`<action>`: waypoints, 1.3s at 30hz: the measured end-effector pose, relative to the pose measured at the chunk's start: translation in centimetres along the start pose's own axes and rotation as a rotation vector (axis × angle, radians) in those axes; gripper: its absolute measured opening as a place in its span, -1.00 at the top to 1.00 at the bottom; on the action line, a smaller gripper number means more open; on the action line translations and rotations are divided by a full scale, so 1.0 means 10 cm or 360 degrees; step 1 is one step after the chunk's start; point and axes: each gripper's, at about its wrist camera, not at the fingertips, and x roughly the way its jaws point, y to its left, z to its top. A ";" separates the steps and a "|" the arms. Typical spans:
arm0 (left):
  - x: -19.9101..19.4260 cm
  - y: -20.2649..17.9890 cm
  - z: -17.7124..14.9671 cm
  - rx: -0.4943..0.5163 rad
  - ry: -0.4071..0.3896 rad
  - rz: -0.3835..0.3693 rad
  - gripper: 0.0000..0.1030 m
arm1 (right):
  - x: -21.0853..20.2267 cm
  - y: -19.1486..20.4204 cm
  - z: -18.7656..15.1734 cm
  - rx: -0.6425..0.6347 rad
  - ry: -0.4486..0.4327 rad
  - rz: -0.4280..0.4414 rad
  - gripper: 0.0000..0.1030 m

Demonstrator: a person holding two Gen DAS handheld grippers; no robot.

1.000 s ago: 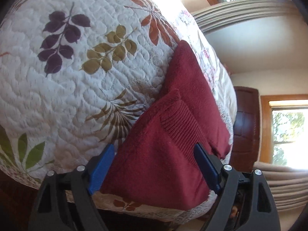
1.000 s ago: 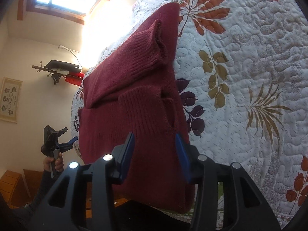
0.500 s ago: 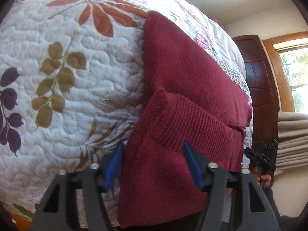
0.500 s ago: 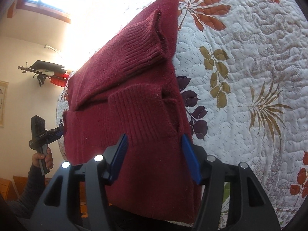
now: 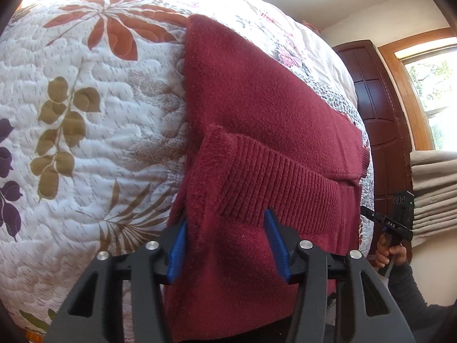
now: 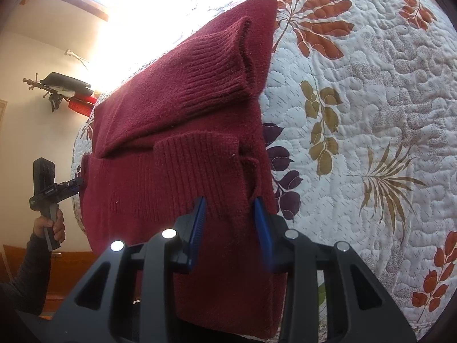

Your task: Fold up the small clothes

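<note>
Grippers have both narrowed since a second ago: left gripper (image 5: 225, 243) and right gripper (image 6: 230, 228) now bracket the near hem of the maroon sweater (image 5: 265, 131), jaws still parted, not yet pinching. Looks set for the bottom-up fold. Sweater lies at the quilt's (image 5: 85, 143) near edge, sleeves already crossed, ribbed cuffs on top.

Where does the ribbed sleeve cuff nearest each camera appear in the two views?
Left wrist view: ribbed cuff lies center-right, just above the blue fingers.
Right wrist view: ribbed cuff sits center, just above the fingers.
Shared landmark: the olive leaf sprig on the quilt.
</note>
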 end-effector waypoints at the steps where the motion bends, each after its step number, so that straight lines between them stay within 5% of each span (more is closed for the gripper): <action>1: 0.00 -0.01 0.00 0.0002 -0.0003 0.0013 0.09 | 0.02 0.03 0.00 -0.0003 0.0003 0.0000 0.32; 2: 0.00 -0.01 -0.02 0.0000 -0.0002 0.0015 0.21 | 0.01 0.04 -0.01 -0.0009 0.0008 0.0008 0.38; 3: 0.02 -0.04 -0.02 -0.0005 0.0008 0.0018 0.66 | -0.02 0.05 -0.01 -0.0022 0.0008 0.0014 0.64; 4: 0.01 -0.06 -0.04 0.0006 0.0008 0.0030 0.85 | -0.02 0.07 -0.02 -0.0035 0.0011 0.0016 0.87; 12: -0.40 -0.25 -0.24 0.0109 -0.0210 0.0048 0.88 | -0.42 0.23 -0.10 -0.0048 -0.0203 -0.0020 0.92; 24: -1.23 -0.36 -0.54 0.0171 -0.0625 -0.0127 0.88 | -1.23 0.59 -0.23 -0.0136 -0.0523 -0.0076 0.93; 32: -1.43 -0.54 -0.29 0.0215 -0.0722 -0.0198 0.88 | -1.44 0.69 -0.01 -0.0195 -0.0626 -0.0095 0.93; 39: -1.67 -0.83 0.26 0.0361 -0.0831 -0.0245 0.88 | -1.74 0.85 0.52 -0.0285 -0.0764 -0.0112 0.93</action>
